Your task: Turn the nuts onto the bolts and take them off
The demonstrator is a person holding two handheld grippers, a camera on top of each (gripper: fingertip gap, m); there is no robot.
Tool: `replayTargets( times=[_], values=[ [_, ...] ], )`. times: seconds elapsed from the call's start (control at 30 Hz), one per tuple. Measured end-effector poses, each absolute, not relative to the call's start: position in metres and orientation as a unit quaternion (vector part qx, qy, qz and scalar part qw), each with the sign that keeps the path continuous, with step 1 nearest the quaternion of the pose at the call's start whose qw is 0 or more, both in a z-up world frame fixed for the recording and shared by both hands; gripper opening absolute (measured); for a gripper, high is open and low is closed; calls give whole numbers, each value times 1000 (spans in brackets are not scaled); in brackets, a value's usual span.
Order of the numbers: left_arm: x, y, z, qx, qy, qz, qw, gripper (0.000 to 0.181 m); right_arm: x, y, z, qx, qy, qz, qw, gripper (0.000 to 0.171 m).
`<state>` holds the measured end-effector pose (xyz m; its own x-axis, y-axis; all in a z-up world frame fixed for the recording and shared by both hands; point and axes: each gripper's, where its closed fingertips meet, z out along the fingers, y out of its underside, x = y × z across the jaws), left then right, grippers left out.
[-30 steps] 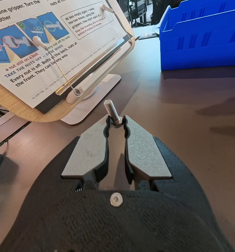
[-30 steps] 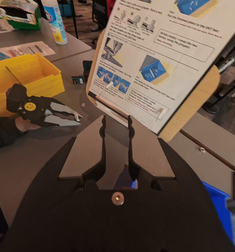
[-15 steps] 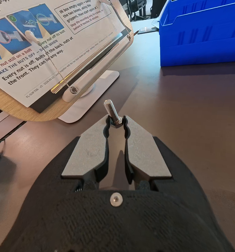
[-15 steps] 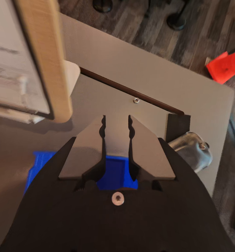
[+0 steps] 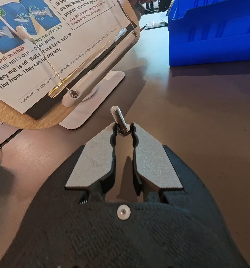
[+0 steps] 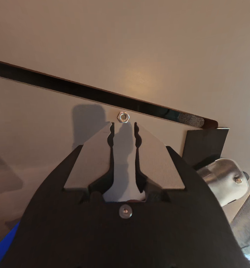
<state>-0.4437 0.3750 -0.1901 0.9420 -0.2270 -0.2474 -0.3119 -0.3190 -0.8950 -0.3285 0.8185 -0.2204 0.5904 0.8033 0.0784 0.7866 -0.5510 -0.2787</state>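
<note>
In the left wrist view my left gripper [image 5: 124, 127] is shut on the hex head of a silver bolt [image 5: 118, 118]. The threaded shank points up and away, a little above the brown table. In the right wrist view my right gripper [image 6: 123, 123] is open and empty, pointing down at the table. A single silver hex nut [image 6: 123, 117] lies flat on the table just beyond its fingertips, close to the dark gap between two tabletops. The nut is apart from the fingers.
A wooden stand with an instruction sheet [image 5: 51, 50] on a white base [image 5: 92, 104] stands left of the bolt. A blue bin [image 5: 214, 33] stands at the far right. Near the nut are the dark table seam [image 6: 92, 92], a black plate [image 6: 205, 145] and a metal bracket [image 6: 225, 181]. Across from one pair of fingers to the other is roughly 45 cm. My right gripper's tips are some 15 cm from the black plate [image 6: 205, 145].
My right gripper has swung away from the sheet stand and come down over the lone nut, which now lies right at its tips. The left gripper holds the bolt and has drifted slightly forward.
</note>
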Motion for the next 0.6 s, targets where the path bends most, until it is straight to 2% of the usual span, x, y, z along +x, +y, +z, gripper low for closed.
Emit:
replayTargets(
  times=[0.6],
  values=[
    [-443,375,-190,-812,166,36,558,17,-335,821,-248,-885,-450,3,118,22]
  ],
)
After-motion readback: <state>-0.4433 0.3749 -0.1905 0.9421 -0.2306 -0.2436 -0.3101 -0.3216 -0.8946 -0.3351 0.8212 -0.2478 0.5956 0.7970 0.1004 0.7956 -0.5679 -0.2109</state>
